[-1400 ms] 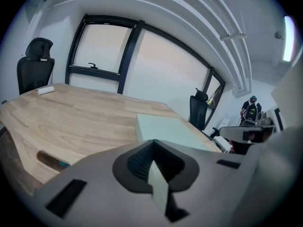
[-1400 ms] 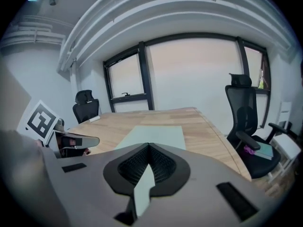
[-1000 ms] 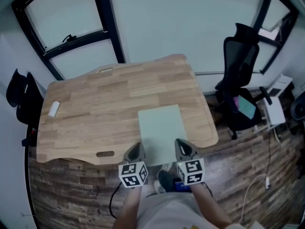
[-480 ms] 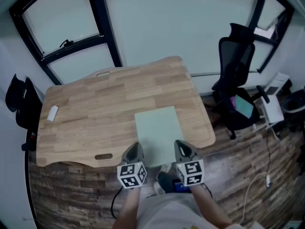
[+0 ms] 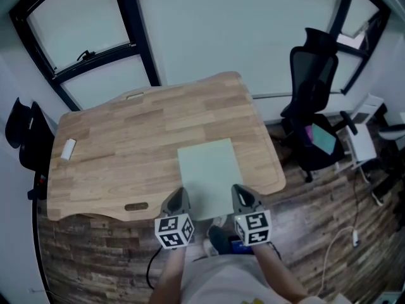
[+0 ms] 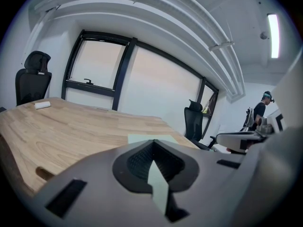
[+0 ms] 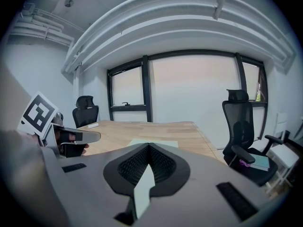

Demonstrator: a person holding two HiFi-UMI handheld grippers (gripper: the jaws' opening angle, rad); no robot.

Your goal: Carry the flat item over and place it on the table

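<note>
A pale green flat sheet [image 5: 206, 176] hangs level over the near right part of the wooden table [image 5: 126, 144]. My left gripper [image 5: 180, 202] is shut on its near left edge and my right gripper [image 5: 240, 199] is shut on its near right edge. In the left gripper view the sheet [image 6: 158, 186] runs between the closed jaws toward the table [image 6: 57, 126]. The right gripper view shows the same sheet [image 7: 142, 186] pinched in its jaws, with the left gripper [image 7: 71, 138] off to the left.
A small white object [image 5: 67, 149] lies near the table's left edge. Black office chairs stand right of the table [image 5: 316, 106] and at the far left [image 5: 22, 138]. A window wall [image 5: 95, 37] runs behind the table. Wood-plank floor [image 5: 95, 258] lies below, with a cable [image 5: 342, 246].
The table and sheet have shifted slightly left and up in the head view. Both grippers keep their hold on the sheet's near edge.
</note>
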